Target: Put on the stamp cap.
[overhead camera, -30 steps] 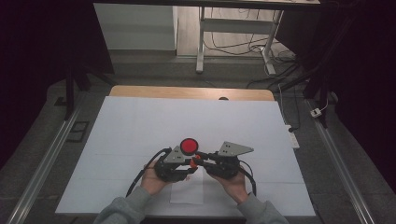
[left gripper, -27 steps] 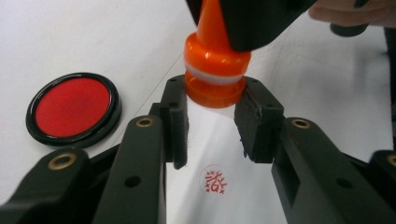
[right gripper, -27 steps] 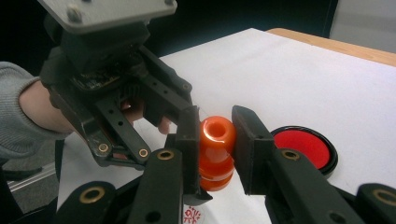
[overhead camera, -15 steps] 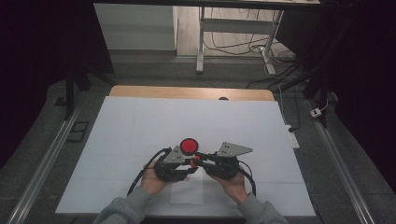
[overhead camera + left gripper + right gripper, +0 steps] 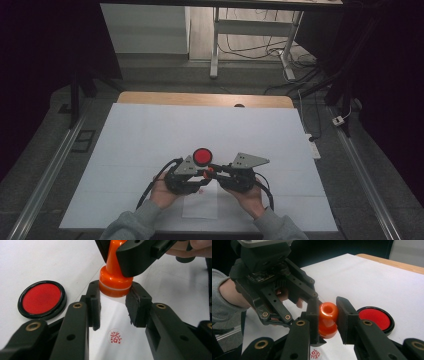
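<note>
An orange stamp (image 5: 115, 281) hangs above a white paper slip (image 5: 200, 206), held from both sides. My left gripper (image 5: 114, 295) is shut on the stamp's lower end, one pad at each side of its pale base. My right gripper (image 5: 328, 313) is shut on the stamp's rounded orange handle (image 5: 328, 310). In the high view both grippers, left (image 5: 200, 176) and right (image 5: 216, 173), meet tip to tip at the stamp (image 5: 209, 170) near the table's front. A round red stamped mark (image 5: 115, 336) shows on the paper below. A red ink pad (image 5: 41, 298) in a black rim lies just beyond.
A white sheet (image 5: 150, 135) covers the table, with a wooden edge (image 5: 200, 99) at the far side. The ink pad (image 5: 202, 156) lies right behind the grippers. Metal rails (image 5: 45, 180) run along both sides; a table frame and cables stand on the floor beyond.
</note>
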### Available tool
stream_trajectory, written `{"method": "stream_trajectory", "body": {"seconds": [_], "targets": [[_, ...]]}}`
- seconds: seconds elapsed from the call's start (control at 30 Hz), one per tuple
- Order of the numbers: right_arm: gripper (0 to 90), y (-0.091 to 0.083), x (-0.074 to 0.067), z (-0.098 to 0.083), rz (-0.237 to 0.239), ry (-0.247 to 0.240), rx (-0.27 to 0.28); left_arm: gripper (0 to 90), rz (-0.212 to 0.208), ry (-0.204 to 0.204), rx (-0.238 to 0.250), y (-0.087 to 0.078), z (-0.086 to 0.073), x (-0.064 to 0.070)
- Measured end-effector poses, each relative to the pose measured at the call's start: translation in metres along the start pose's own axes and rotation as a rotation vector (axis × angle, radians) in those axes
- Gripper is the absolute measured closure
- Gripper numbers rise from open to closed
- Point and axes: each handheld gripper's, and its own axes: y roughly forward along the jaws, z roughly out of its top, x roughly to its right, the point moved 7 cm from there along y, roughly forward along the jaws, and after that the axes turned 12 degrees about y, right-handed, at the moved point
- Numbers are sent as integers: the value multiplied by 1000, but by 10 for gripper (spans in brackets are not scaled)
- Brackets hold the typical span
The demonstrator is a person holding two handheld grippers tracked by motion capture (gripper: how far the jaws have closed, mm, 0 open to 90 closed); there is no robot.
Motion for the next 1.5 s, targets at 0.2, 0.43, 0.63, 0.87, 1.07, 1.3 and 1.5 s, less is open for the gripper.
{"method": "stream_trajectory", "body": {"seconds": [0.2,0.43,0.63,0.87,1.07,1.3,1.5], "targets": [[721,0,0,0,0,1,1,653,5,2,-2,0,0,0],[722,1,1,-1,2,6,1,656,21,21,-19,0,0,1],[724,0,1,-1,8,14,5,657,36,29,-18,-1,1,2],[727,0,0,-2,7,9,-4,657,47,50,-30,-1,2,3],[727,0,-1,-2,8,18,3,656,37,54,-26,-2,2,2],[725,2,0,-4,-8,9,-4,654,37,44,-29,0,1,1],[723,3,0,-5,-19,-10,0,649,39,38,-30,2,-1,1]]}}
